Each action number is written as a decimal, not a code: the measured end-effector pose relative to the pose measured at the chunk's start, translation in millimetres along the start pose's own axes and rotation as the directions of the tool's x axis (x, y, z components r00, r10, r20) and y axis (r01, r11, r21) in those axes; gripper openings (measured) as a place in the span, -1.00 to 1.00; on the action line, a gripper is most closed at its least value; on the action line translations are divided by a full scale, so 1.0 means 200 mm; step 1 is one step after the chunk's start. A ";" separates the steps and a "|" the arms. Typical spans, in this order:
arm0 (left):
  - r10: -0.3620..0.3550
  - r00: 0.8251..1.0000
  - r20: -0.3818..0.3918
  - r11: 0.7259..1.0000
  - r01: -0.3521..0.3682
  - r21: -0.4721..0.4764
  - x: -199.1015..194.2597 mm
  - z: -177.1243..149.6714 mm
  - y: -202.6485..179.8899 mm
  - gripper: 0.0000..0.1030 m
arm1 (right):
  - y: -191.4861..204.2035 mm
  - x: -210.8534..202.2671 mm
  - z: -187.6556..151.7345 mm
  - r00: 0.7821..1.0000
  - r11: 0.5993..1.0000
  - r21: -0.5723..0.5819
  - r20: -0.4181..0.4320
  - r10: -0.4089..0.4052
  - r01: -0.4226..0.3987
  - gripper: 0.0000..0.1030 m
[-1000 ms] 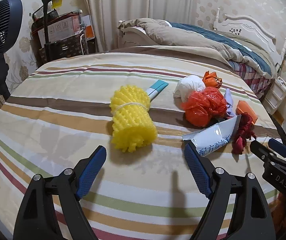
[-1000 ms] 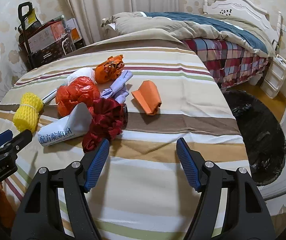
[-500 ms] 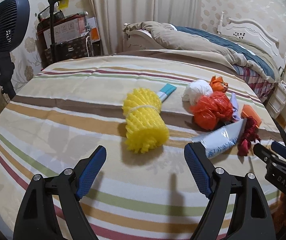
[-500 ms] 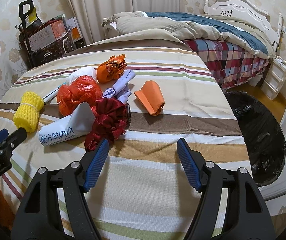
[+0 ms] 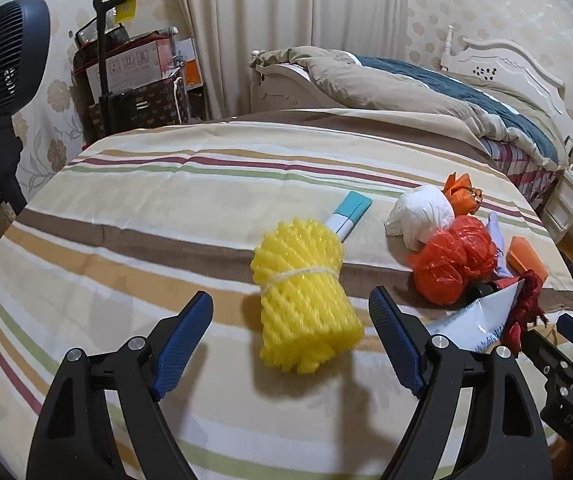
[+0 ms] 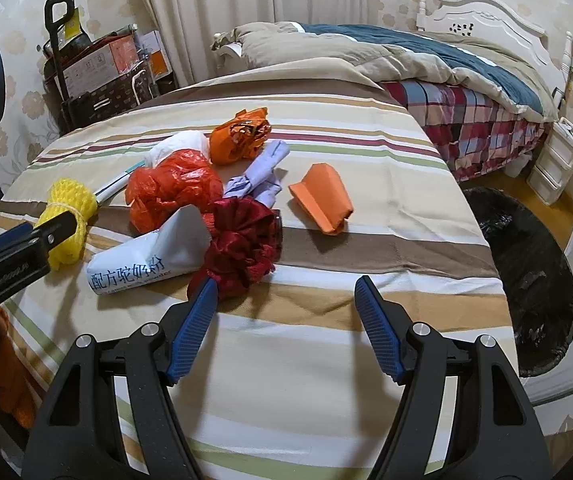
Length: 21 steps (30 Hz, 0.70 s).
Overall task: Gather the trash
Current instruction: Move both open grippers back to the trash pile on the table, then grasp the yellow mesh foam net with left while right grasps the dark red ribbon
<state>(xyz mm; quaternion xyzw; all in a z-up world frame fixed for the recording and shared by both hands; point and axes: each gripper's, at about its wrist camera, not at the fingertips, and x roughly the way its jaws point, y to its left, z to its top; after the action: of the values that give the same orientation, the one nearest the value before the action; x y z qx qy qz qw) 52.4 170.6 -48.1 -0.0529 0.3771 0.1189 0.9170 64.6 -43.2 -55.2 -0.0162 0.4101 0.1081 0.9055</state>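
Trash lies on a striped cloth (image 5: 166, 216). A yellow foam net roll (image 5: 306, 300) lies just ahead of my open left gripper (image 5: 290, 340), between its jaws' line. To the right lie a white bag (image 5: 422, 212), a red-orange bag (image 5: 450, 264), a white packet (image 5: 470, 324) and a red ribbon (image 5: 526, 304). My open, empty right gripper (image 6: 286, 320) hovers just in front of the red ribbon (image 6: 242, 244). An orange folded piece (image 6: 322, 200), a purple wad (image 6: 262, 176) and an orange bag (image 6: 238, 136) lie beyond. A black-lined bin (image 6: 526, 280) stands right of the table.
A teal-and-white tube (image 5: 346, 212) lies behind the yellow roll. A bed (image 6: 446, 64) stands behind the table. A fan (image 5: 2, 80) and a loaded trolley (image 5: 134, 80) stand at the back left. White drawers (image 6: 558, 160) sit by the bed.
My left gripper has swung left and closer, so the yellow roll now sits centred between its jaws. My right gripper has edged forward towards the red ribbon. Both stay open.
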 end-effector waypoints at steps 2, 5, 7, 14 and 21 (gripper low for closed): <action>-0.011 1.000 -0.008 1.000 0.011 0.008 0.01 0.00 0.00 0.35 | 0.01 0.00 0.01 1.000 1.000 -0.003 -0.002 0.004 -0.004 0.35; -0.035 0.999 -0.035 0.999 0.035 0.015 0.03 -0.01 0.00 0.13 | 0.03 0.01 0.02 1.000 1.000 -0.007 -0.008 0.007 -0.007 0.35; -0.051 0.998 -0.043 0.999 0.052 0.014 0.04 -0.01 0.00 -0.01 | 0.04 0.01 0.02 1.000 1.000 -0.010 -0.006 0.009 -0.009 0.35; -0.083 0.995 -0.047 0.997 0.083 -0.002 0.03 -0.02 0.01 -0.09 | 0.05 0.02 0.03 1.000 1.000 -0.011 -0.009 0.011 -0.011 0.35; -0.088 0.995 -0.042 0.996 0.089 0.014 0.00 -0.04 0.01 -0.10 | 0.08 0.05 0.06 1.000 0.999 -0.027 -0.015 0.021 -0.021 0.35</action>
<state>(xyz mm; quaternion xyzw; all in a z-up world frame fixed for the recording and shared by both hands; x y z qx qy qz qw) 47.1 170.7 -53.7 -0.0646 0.3941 0.0739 0.9138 76.3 -23.8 -53.3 -0.0252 0.4154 0.1231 0.9009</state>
